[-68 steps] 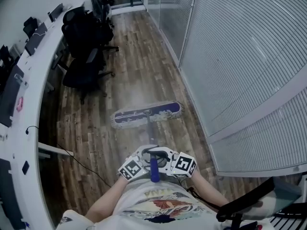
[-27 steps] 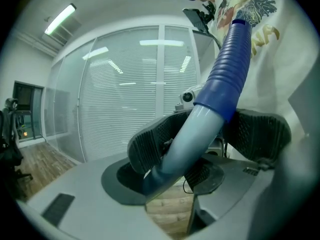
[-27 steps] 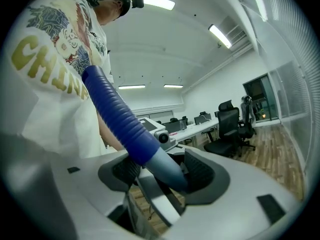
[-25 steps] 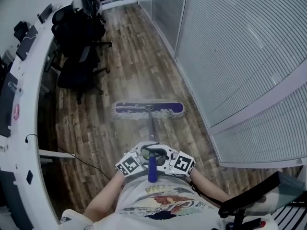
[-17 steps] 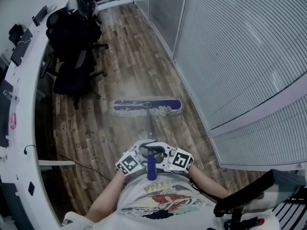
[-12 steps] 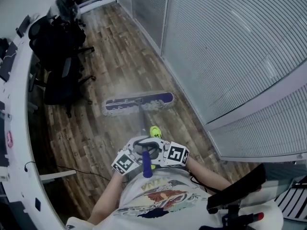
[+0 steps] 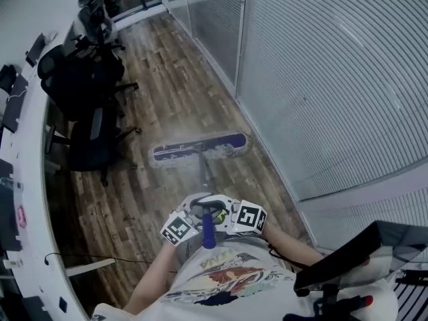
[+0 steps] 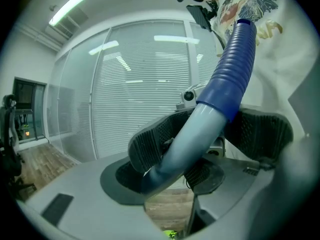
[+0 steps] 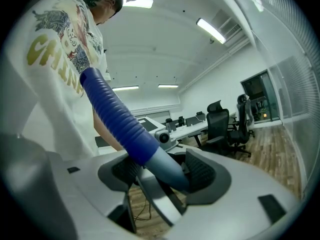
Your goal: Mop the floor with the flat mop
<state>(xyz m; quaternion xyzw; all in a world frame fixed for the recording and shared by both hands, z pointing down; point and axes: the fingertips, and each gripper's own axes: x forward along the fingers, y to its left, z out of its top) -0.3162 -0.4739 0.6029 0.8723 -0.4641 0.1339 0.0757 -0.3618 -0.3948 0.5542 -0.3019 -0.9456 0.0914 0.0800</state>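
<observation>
Swung round a little since a second ago: long purple flat mop head with pale fringe (image 7: 199, 149), then lying level across the head view, now with its right end farther off than its left. Rests flat on the brown wood-plank floor (image 7: 154, 79), well ahead of the person, right end near the foot of the glass partition with white blinds (image 7: 321, 79). Joined at mid-length to a pale grey-blue pole (image 7: 203, 176) running back to a ribbed dark-blue grip (image 7: 209, 234) at the person's waist. Clamped on that pole, just below the blue grip: left tongs (image 8: 200, 134), ridged black pads (image 8: 150, 146) pressed against either side of it, and right tongs (image 9: 165, 171), closed on the same stretch from the opposite side. Held close together in front of a white printed shirt (image 7: 227, 283). Glimpsed just beside the pole between the two tools, a small yellow-green thing (image 7: 217, 214), too little of it in sight to name. Farther out on the left, black office chairs (image 7: 87, 112) drawn up along a curved white worktop (image 7: 27, 179), with a thin black cable (image 7: 100, 258) trailing over the floor near its edge.
</observation>
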